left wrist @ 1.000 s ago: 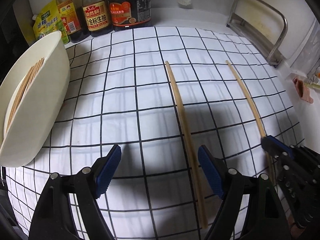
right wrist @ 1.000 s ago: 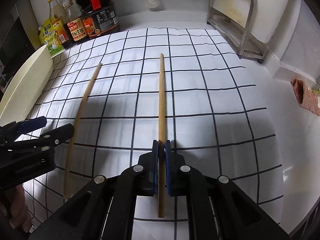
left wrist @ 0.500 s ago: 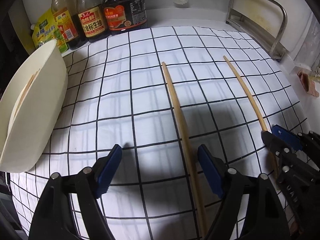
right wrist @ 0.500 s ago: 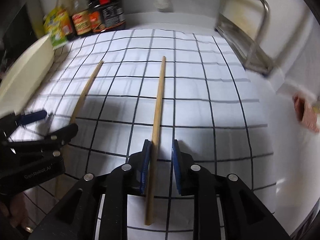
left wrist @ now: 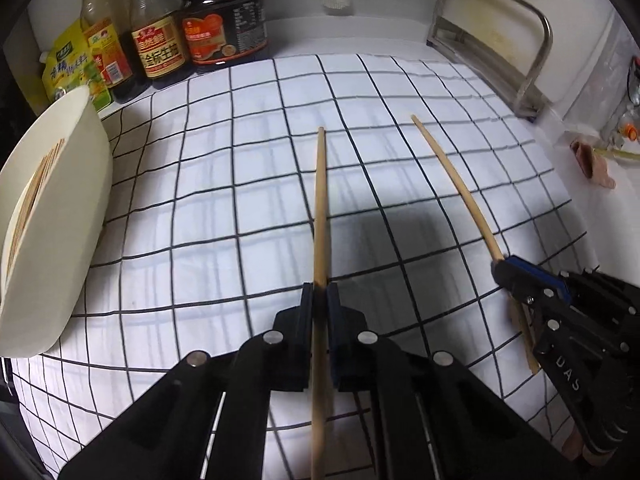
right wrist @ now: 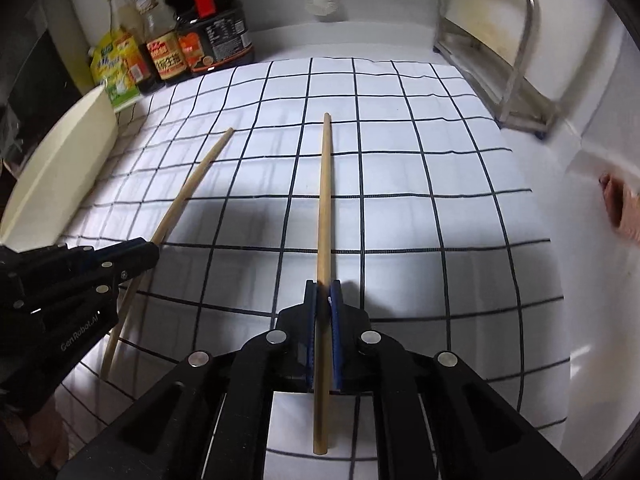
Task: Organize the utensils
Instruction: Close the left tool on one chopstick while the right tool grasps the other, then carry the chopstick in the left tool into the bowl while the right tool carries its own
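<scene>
Two grippers, each closed on one wooden chopstick over the checked cloth.

Left wrist view: the left gripper (left wrist: 320,300) has its fingers pressed against the left chopstick (left wrist: 320,208), which runs straight ahead over the checked cloth (left wrist: 208,216) on the table. At far left a white bowl (left wrist: 72,248) stands tilted, with more chopsticks (left wrist: 34,192) inside; sauce bottles (left wrist: 160,40) line the back wall. At lower right the right gripper (left wrist: 516,276) is clamped on the right chopstick (left wrist: 452,168).
Right wrist view: the right gripper (right wrist: 323,300) has its fingers shut on the right chopstick (right wrist: 325,200), its far tip pointing toward the back. The left gripper (right wrist: 136,256) at lower left grips the left chopstick (right wrist: 192,188), beside the bowl (right wrist: 60,172). A metal rack (right wrist: 508,52) stands at the back right.
</scene>
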Available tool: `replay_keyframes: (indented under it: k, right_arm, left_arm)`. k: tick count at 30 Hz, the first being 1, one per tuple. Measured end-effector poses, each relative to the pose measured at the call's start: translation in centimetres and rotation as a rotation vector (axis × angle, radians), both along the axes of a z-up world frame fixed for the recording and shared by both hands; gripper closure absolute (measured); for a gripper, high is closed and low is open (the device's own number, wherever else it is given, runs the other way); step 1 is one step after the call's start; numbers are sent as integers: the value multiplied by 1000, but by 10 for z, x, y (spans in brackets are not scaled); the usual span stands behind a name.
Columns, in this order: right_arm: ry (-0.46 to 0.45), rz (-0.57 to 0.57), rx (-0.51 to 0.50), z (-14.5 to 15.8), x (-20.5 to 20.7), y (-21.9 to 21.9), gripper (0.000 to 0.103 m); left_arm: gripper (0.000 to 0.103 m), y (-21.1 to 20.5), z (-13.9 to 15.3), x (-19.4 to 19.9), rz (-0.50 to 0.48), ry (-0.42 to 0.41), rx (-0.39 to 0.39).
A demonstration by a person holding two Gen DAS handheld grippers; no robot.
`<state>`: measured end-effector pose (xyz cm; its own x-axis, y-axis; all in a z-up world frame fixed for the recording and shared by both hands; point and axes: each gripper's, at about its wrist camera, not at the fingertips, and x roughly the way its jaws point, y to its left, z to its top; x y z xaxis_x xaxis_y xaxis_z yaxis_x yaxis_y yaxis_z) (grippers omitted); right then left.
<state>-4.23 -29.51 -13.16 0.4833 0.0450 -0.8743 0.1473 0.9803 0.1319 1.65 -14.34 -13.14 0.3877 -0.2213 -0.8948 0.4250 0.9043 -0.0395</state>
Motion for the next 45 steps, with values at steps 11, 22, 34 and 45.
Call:
replay_keyframes:
  k: [11,22,34,45]
  right_arm:
    - [-91,18,56,62,6,31,96]
    - [-199,163,146,108,65,126,96]
    - [-123,363,180,105,146,249,96]
    - [-9,387,155,76,180,284,96]
  left_arm:
    - [96,54,69,19,49,-111,-82]
    - [96,164,127,54,206,-203,-75]
    - [96,258,107,95,329,-159,-27]
    - [95,281,68,128,345,-61,-26]
